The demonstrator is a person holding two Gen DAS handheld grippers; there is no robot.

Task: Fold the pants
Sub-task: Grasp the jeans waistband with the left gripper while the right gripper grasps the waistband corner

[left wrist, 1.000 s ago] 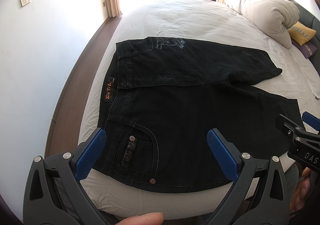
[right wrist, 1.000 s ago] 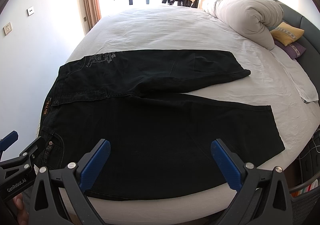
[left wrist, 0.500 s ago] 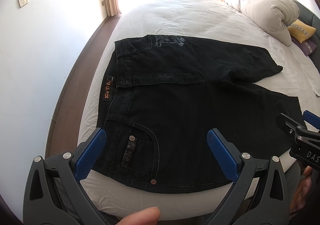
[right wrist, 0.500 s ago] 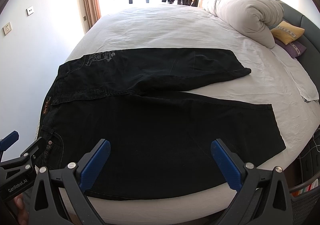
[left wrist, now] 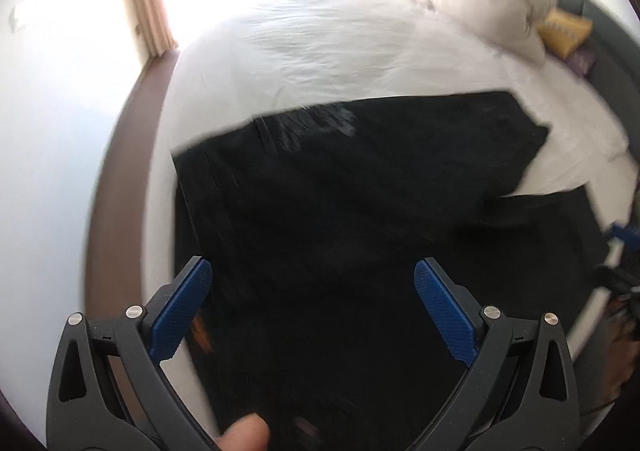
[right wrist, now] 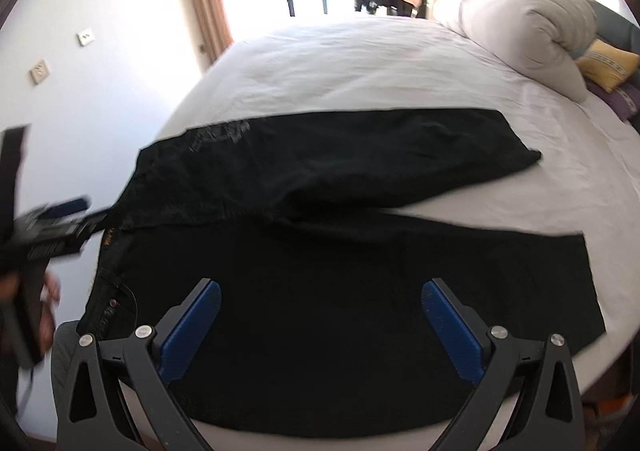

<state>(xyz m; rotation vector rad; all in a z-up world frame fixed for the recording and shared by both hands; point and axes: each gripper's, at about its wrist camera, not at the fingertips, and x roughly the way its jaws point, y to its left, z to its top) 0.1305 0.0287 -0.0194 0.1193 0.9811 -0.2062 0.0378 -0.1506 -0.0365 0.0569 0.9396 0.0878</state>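
Observation:
Black jeans [right wrist: 320, 235] lie spread flat on the white bed [right wrist: 360, 63], waistband at the left, both legs running to the right. In the blurred left wrist view the jeans [left wrist: 340, 191] fill the lower middle. My left gripper [left wrist: 312, 283] hovers open over the waistband end, nothing between its blue pads. It also shows at the left edge of the right wrist view as a blurred left gripper [right wrist: 56, 223]. My right gripper [right wrist: 320, 303] stands open above the near leg, holding nothing.
A rolled white duvet [right wrist: 528, 35] and a yellow pillow [right wrist: 612, 63] sit at the back right. A white wall [right wrist: 100, 91] with sockets runs along the left, with a strip of wooden floor [left wrist: 124, 179] beside the bed. A window with curtains is behind.
Both grippers have moved forward over the jeans. The left one swung fast toward the waistband, blurring its view. Both stay open.

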